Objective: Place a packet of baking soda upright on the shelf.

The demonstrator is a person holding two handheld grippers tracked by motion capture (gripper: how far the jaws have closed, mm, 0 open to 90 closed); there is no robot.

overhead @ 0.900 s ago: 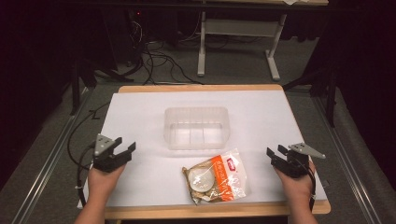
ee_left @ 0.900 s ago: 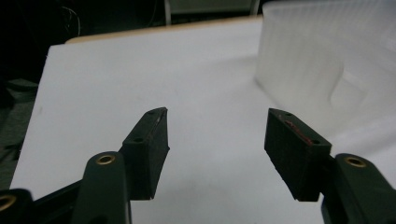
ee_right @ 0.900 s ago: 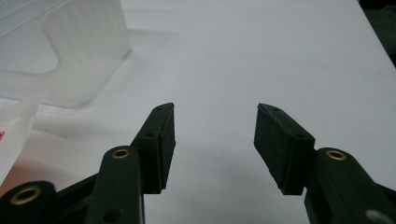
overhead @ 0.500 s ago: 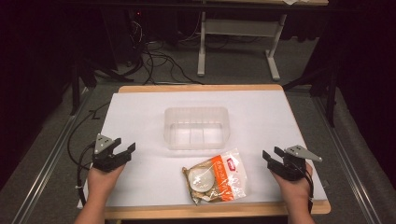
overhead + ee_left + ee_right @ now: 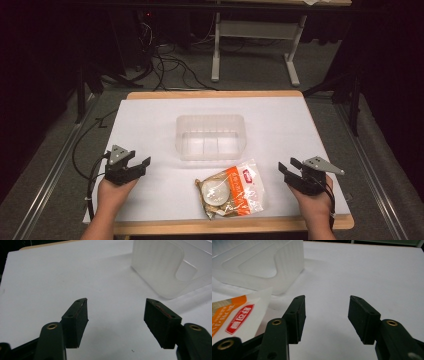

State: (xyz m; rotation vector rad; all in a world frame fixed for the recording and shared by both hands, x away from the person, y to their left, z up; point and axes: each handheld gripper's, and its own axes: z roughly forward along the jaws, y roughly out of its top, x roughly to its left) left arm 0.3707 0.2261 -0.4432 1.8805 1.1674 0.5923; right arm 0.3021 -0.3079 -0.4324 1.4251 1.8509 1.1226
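Translucent plastic tub point(image 5: 210, 137), nothing inside

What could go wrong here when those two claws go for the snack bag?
The bag lies flat and looks slippery, so the right gripper, jaws open and empty beside it, might only pinch film and lose it. The bag's near edge sits close to the table edge, so a push could slide it off. The clear tub looks light; the left gripper, also open, might knock it askew when dropping the bag in.
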